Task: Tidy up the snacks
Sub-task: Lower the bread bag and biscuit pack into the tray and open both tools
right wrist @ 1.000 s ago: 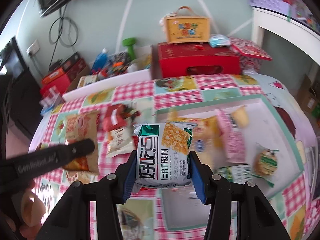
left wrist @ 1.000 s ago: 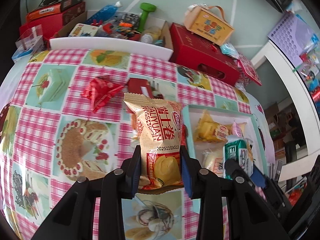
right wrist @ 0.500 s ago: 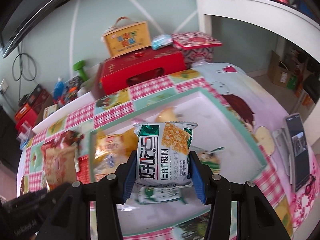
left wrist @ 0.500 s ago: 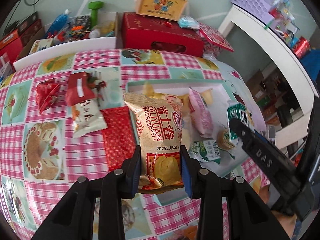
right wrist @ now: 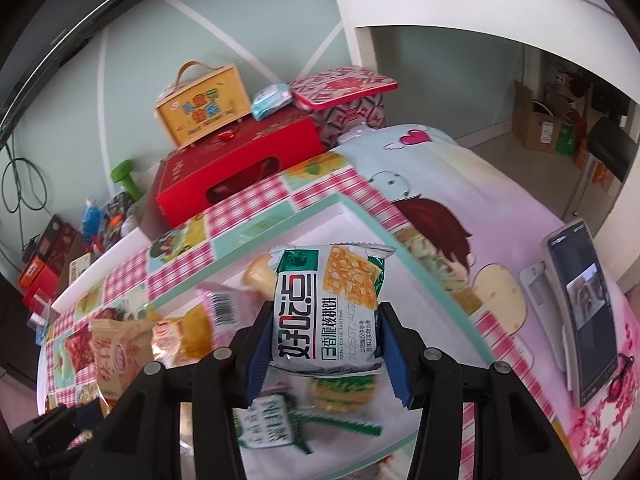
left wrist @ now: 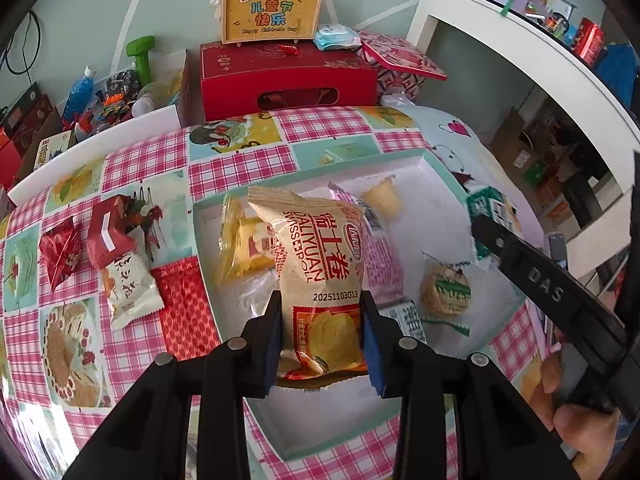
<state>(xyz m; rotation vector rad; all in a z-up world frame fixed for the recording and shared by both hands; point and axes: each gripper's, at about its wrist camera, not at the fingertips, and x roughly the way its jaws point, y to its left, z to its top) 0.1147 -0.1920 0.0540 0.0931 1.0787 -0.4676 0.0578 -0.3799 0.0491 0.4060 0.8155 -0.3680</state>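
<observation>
Pink-checked cloth covers the bench [left wrist: 240,168] we work over, with a red gift box [left wrist: 288,76] and a yellow carry case [left wrist: 272,12] behind it against the pale green wall. Going left to right, loose packets lie on the cloth: a red wrapper [left wrist: 60,252], a white sachet [left wrist: 130,292], then the teal-rimmed tray [left wrist: 440,168] holding several snacks. Our left tongs [left wrist: 322,336] grip a tan Swiss roll packet [left wrist: 320,264] upright above the tray's near-left part. Our right tongs [right wrist: 326,346] clamp a green-and-white walnut cake packet [right wrist: 328,308] over the tray's near-right part. A phone [right wrist: 580,312] rests further right.
</observation>
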